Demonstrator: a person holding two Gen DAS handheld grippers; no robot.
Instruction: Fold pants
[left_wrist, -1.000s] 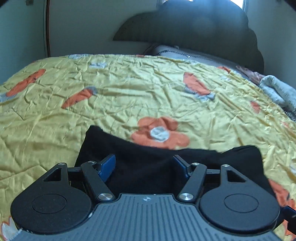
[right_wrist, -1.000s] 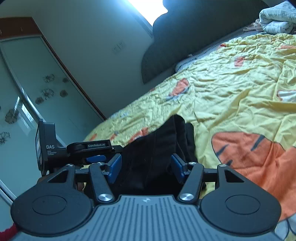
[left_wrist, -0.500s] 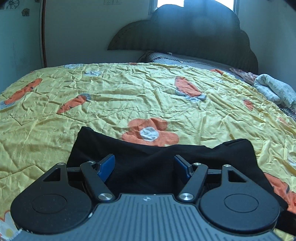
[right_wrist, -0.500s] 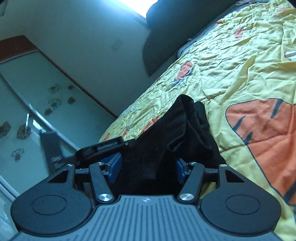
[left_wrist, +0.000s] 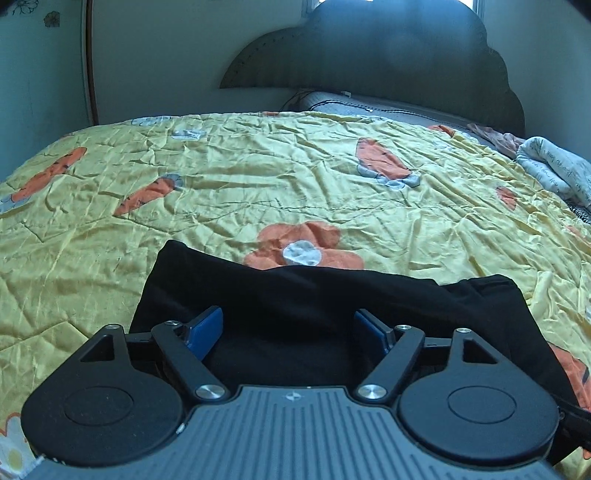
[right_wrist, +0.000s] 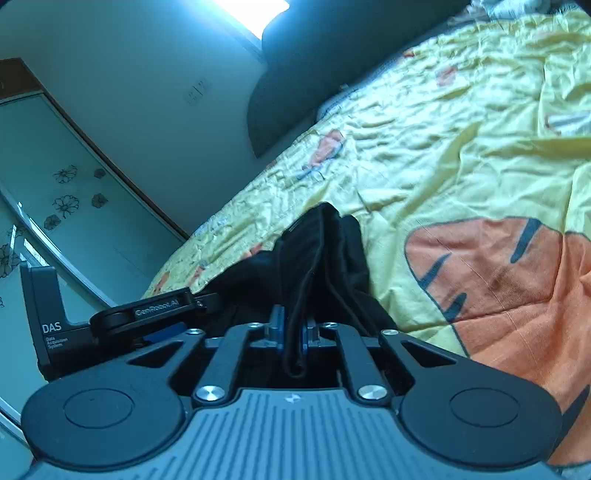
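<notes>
**Inspector A:** Left to right, please. Left side first.

**Inspector B:** Left gripper (left_wrist: 288, 328): blue fingers (left_wrist: 205, 328) spread wide and gripping nothing, with the black pants (left_wrist: 314, 306) lying between and below them. The garment rests on the yellow quilt (left_wrist: 258, 184) near the bed's front edge. Its near portion is hidden under the gripper body, and its right end runs down out of sight behind the housing.

**Inspector A:** Fold lines?

**Inspector B:** Hard to make out; the cloth is uniformly dark. A ridge shows at the right end only. Beyond it, a dark headboard (left_wrist: 388, 62), and a pale bundle of cloth (left_wrist: 554, 170) cut off at the right edge.

**Inspector A:** Right side.

**Inspector B:** Right gripper (right_wrist: 292, 332): fingers pressed together on a bunched edge of the pants (right_wrist: 317, 254), which stands up between the pads in several layers. That view is tilted. The left gripper (right_wrist: 162, 308) appears at its left, partly hidden, with cloth trailing toward it. The quilt (right_wrist: 461, 147) fills the right, and a wardrobe door (right_wrist: 55, 184) with flower decals fills the left.
</notes>
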